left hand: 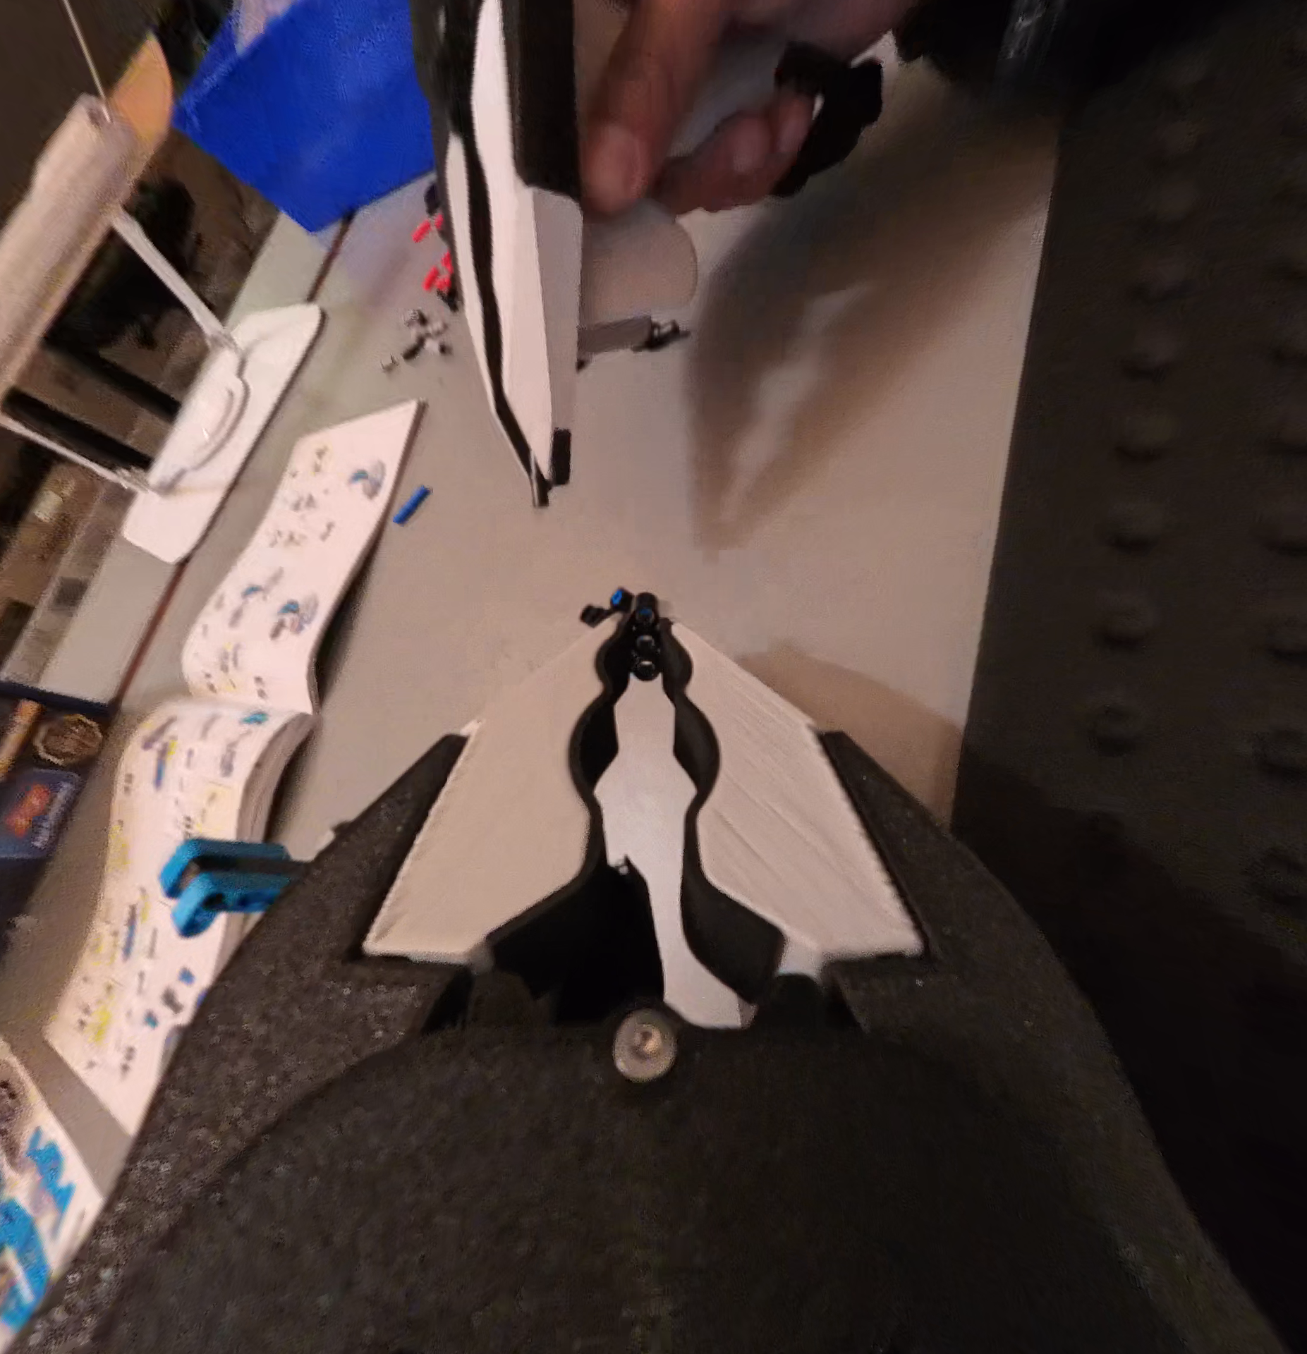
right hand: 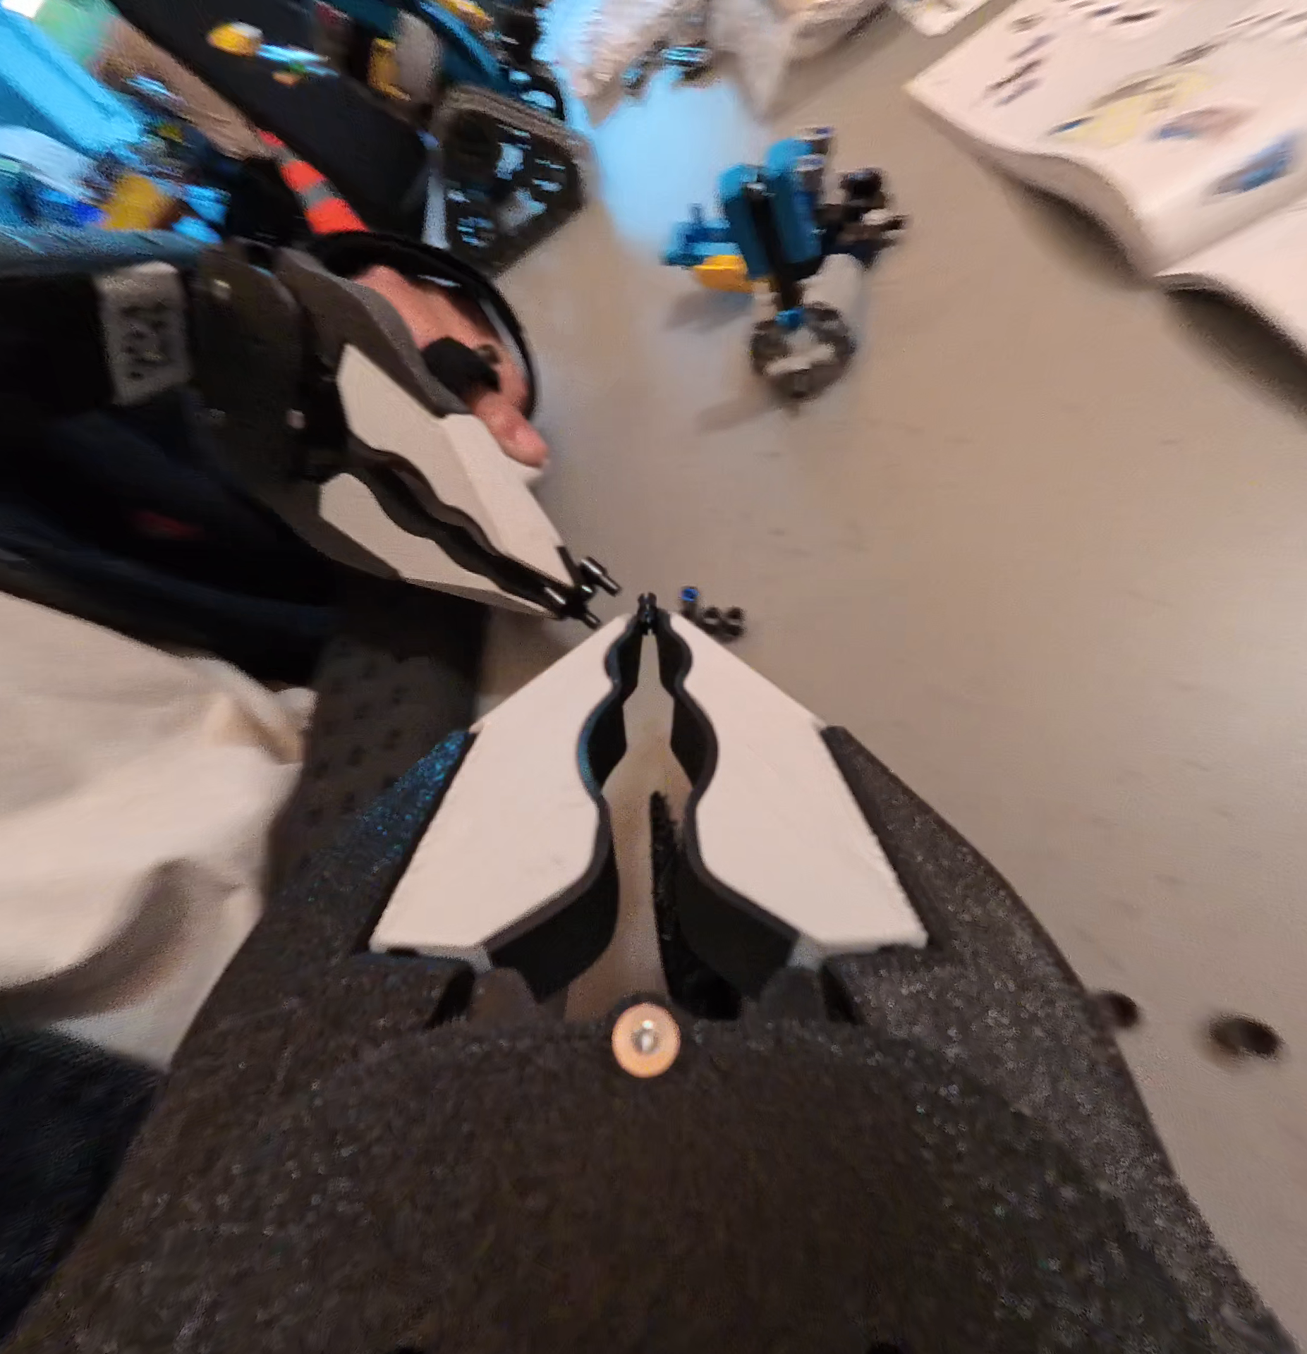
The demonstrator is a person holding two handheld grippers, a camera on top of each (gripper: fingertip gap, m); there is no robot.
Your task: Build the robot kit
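Note:
My left gripper (left hand: 644, 629) is shut on a small black beam with holes (left hand: 644, 652), which has a blue pin at its tip, and holds it above the grey table (left hand: 489, 586). In the right wrist view the left gripper (right hand: 573, 592) comes in from the left with that black piece (right hand: 595, 575) in its tips. My right gripper (right hand: 646, 619) is shut on a tiny black pin (right hand: 646, 607), a short gap from the left gripper's piece. A few small black parts with a blue pin (right hand: 712, 614) lie on the table just beyond. The right gripper (left hand: 544, 476), held by a hand, also hangs above in the left wrist view.
An open instruction booklet (left hand: 269, 623) lies to the left, also seen in the right wrist view (right hand: 1148, 146). A blue toy vehicle model (right hand: 782, 242) stands farther off. A loose blue brick (left hand: 413, 505), red and grey parts (left hand: 434, 264), a white lamp base (left hand: 225, 425) and a blue tub (left hand: 306, 110) are around. A dark studded surface (left hand: 1185, 513) is on the right.

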